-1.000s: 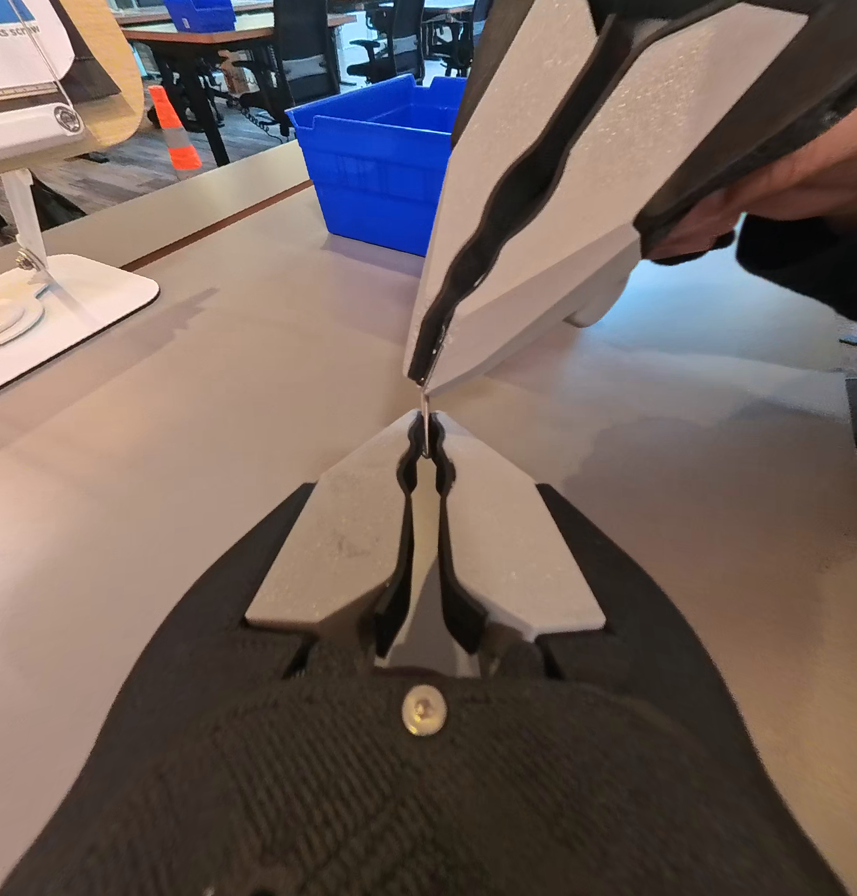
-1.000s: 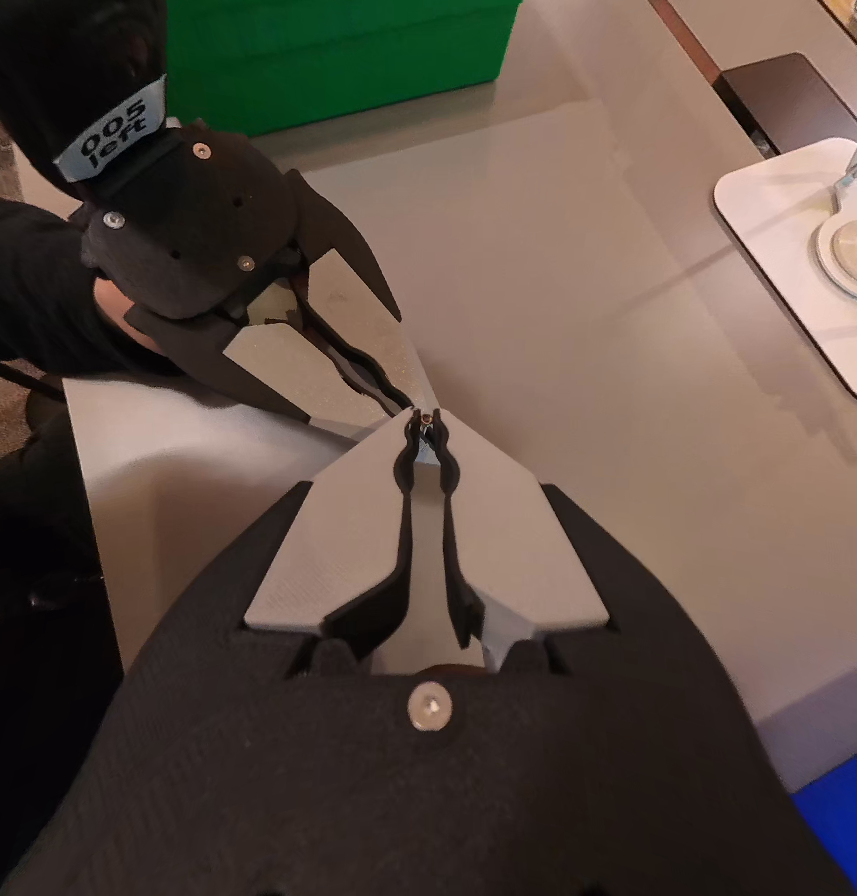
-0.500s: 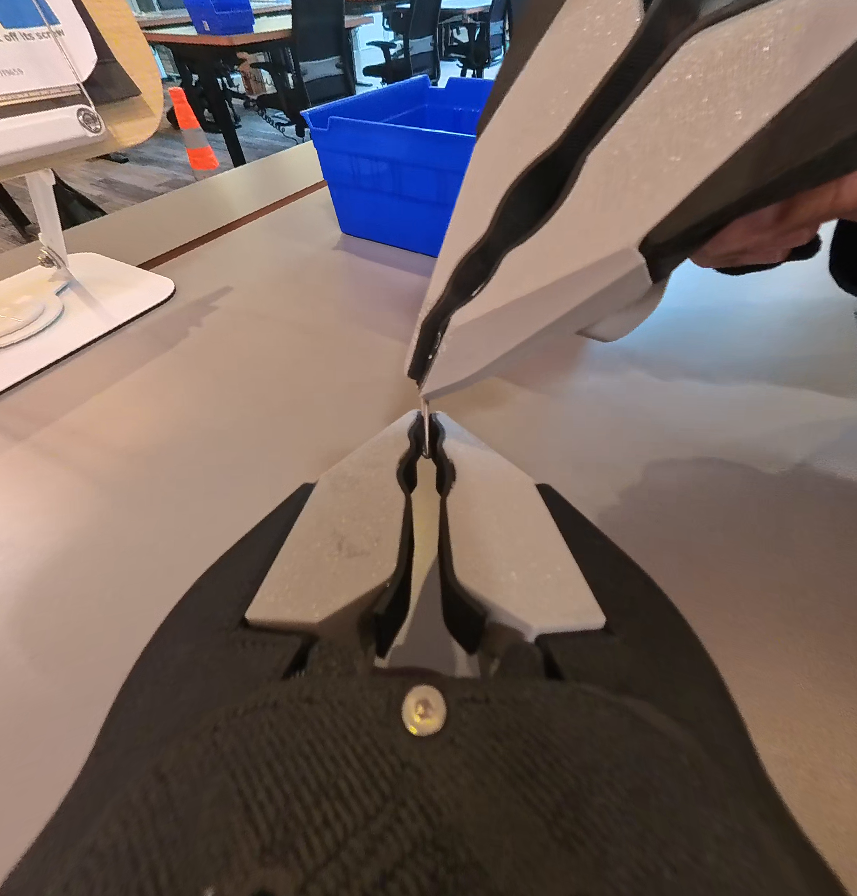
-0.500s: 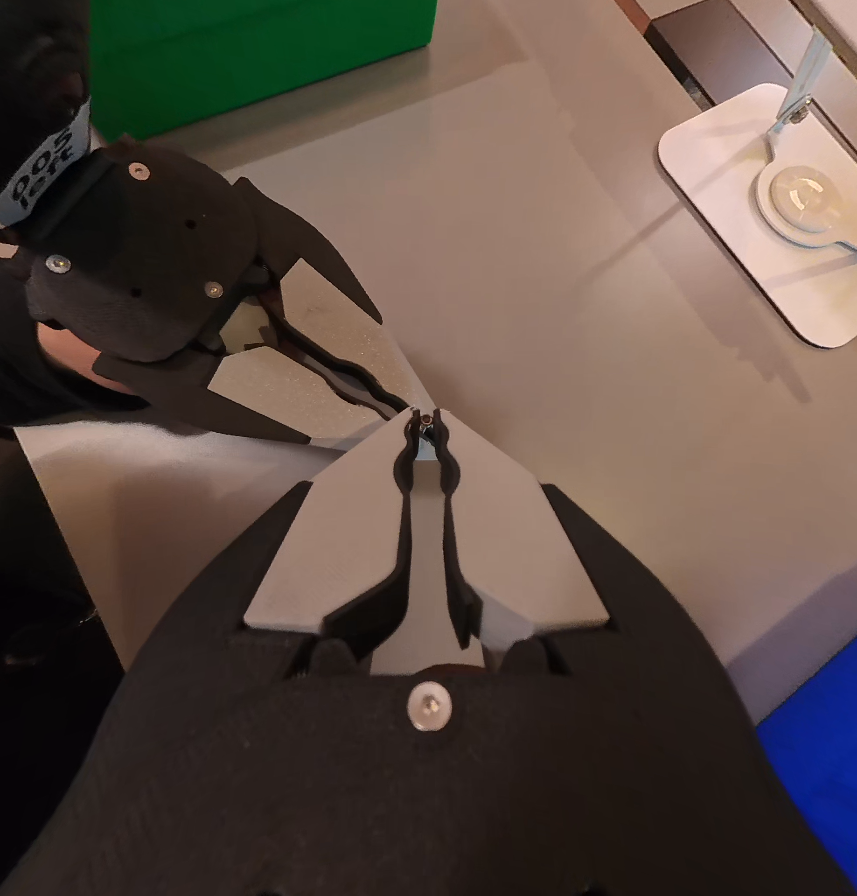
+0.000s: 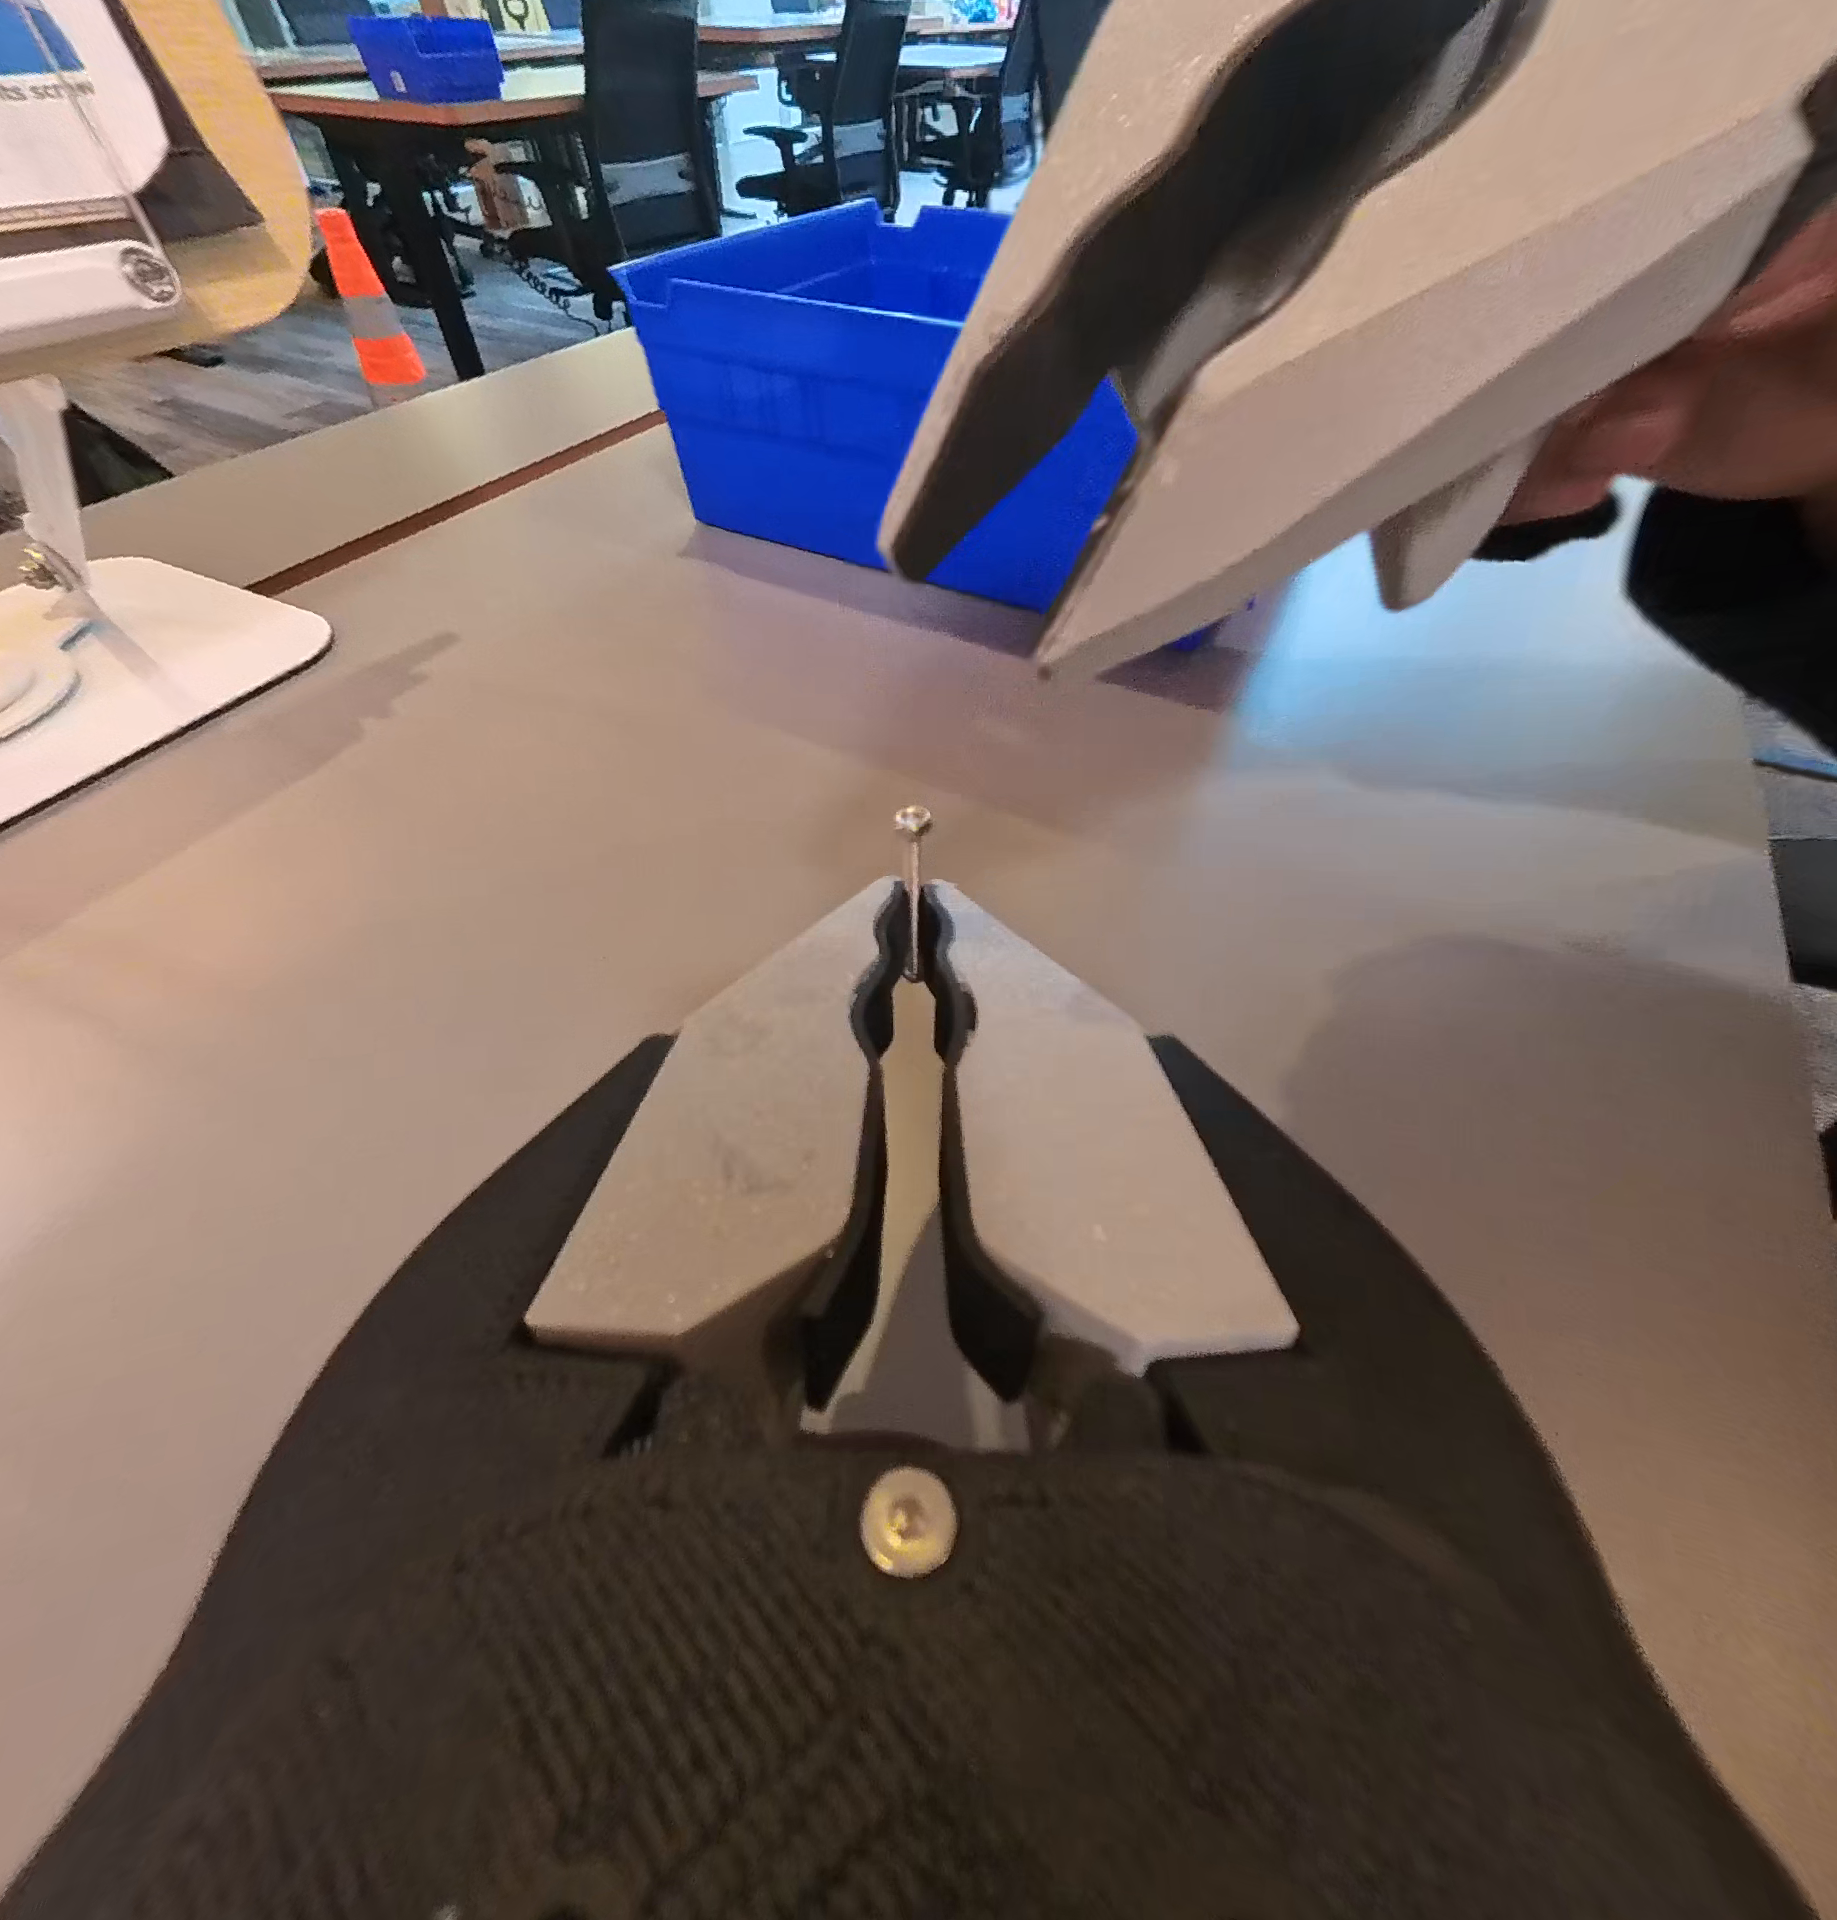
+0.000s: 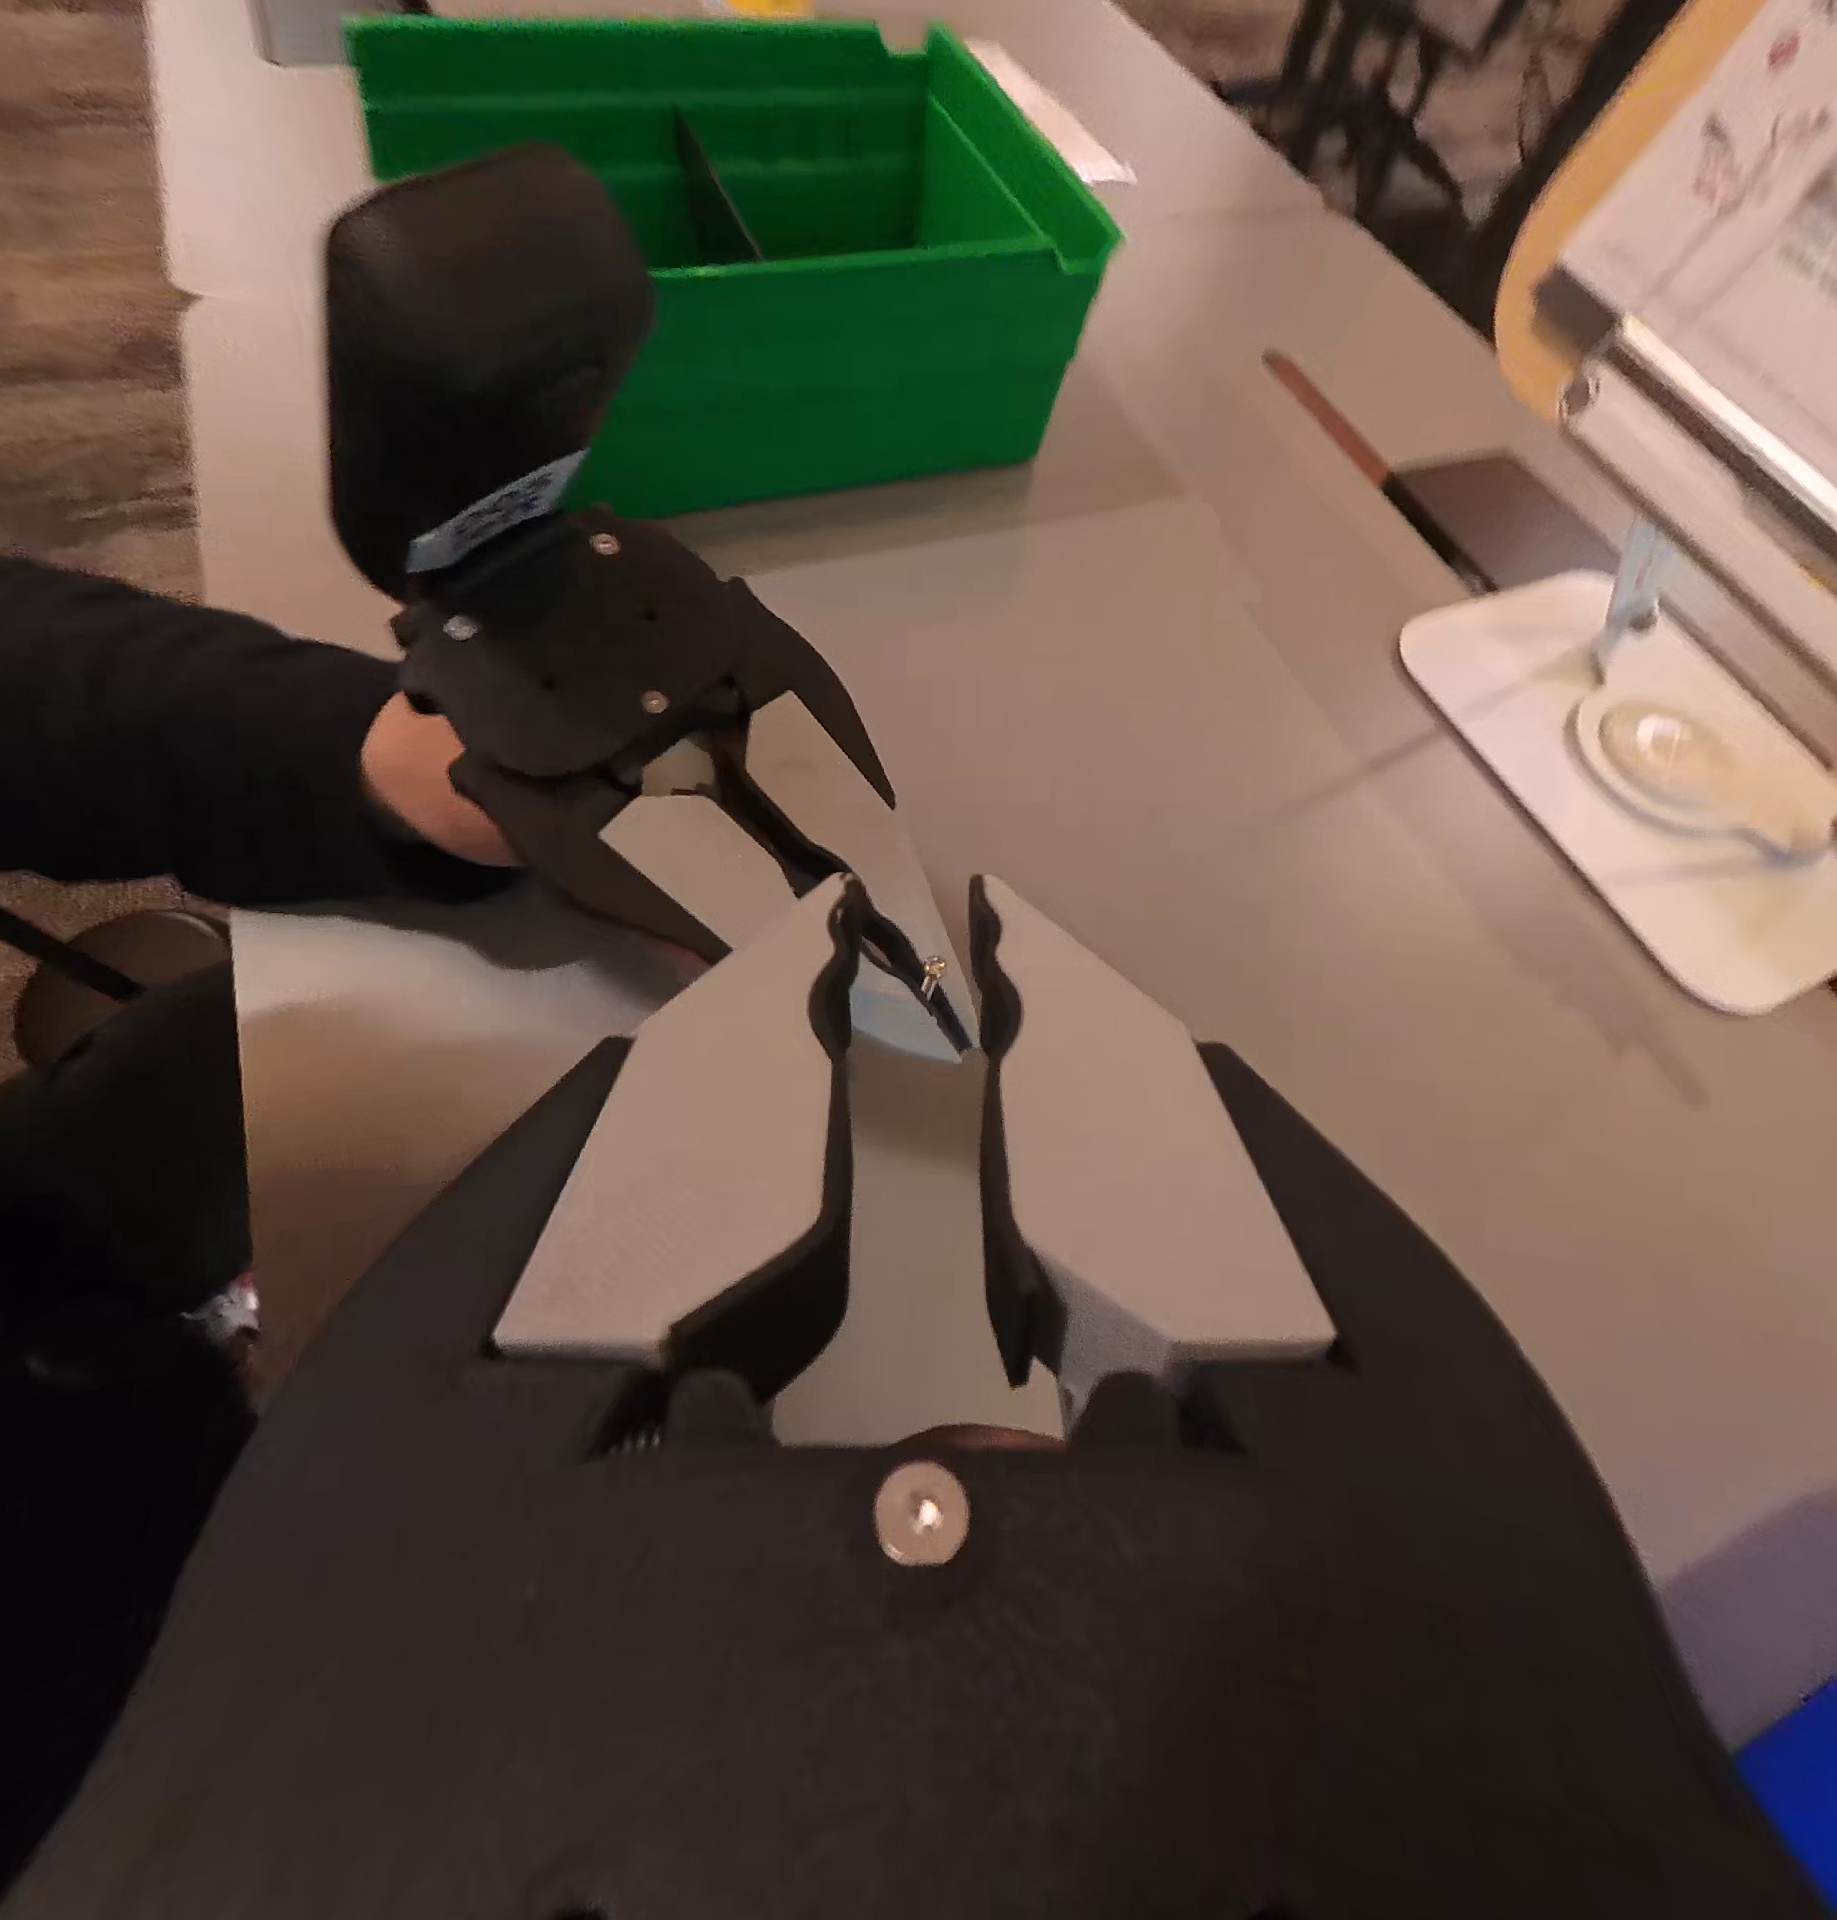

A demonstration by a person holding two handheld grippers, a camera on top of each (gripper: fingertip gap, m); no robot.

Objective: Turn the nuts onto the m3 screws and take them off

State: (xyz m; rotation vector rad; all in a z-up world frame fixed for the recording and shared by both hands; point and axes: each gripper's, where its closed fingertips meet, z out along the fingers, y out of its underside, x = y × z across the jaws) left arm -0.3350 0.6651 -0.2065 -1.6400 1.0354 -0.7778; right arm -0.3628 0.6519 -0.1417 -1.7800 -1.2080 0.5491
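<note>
The left gripper (image 5: 912, 902) clamps the m3 screw (image 5: 911, 894) upright by its shank, tip end poking beyond the fingertips, presumably steadying it for threading, while the right gripper (image 6: 912, 909) hovers above, fingers apart and empty.

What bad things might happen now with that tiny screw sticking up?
1. The left gripper pinches the screw only by its thin shaft at the very fingertips, so a bump might tilt it or let it slip out.
2. The nut sits at the very top of the screw; if barely threaded, it might drop onto the table.
3. The right gripper hangs open just above and might knock the screw.
</note>
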